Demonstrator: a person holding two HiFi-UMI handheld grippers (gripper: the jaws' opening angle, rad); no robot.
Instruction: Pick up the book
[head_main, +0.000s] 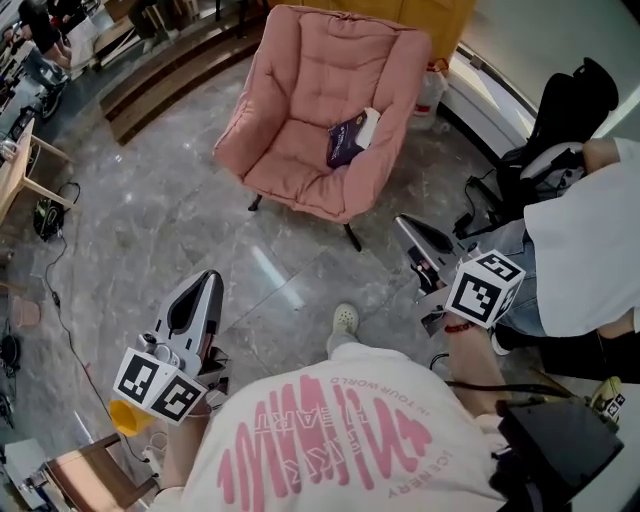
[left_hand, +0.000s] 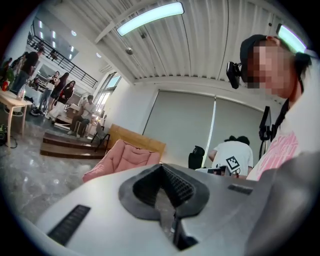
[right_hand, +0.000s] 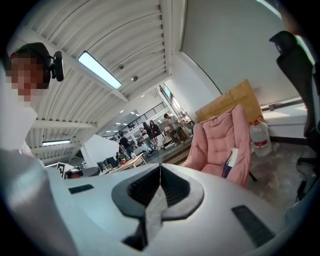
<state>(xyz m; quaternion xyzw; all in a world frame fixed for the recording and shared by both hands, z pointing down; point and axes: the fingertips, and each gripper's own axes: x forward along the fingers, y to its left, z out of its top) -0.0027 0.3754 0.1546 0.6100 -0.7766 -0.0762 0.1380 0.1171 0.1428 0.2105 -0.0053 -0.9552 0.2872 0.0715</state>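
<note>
Book (head_main: 352, 138): dark purple cover, pale page edges on its far side, lying tilted on the seat of a pink padded armchair (head_main: 300, 90) against the armrest at the picture's right; in the right gripper view the book (right_hand: 231, 161) stands out dark against the pink cushion. Left gripper (head_main: 208, 282): held low at the wearer's left, pointing across the grey marble floor (head_main: 150, 220) towards the chair and well apart from it; jaws pressed together, nothing between them. Right gripper (head_main: 404, 222): held forward at the wearer's right, somewhat nearer the chair but also well apart; jaws likewise together and holding nothing. Each gripper carries its marker cube at the hand end. Water bottle (head_main: 428, 92): on the floor just beside the chair. Seated person in a white shirt (head_main: 585, 240): at the right edge.
</note>
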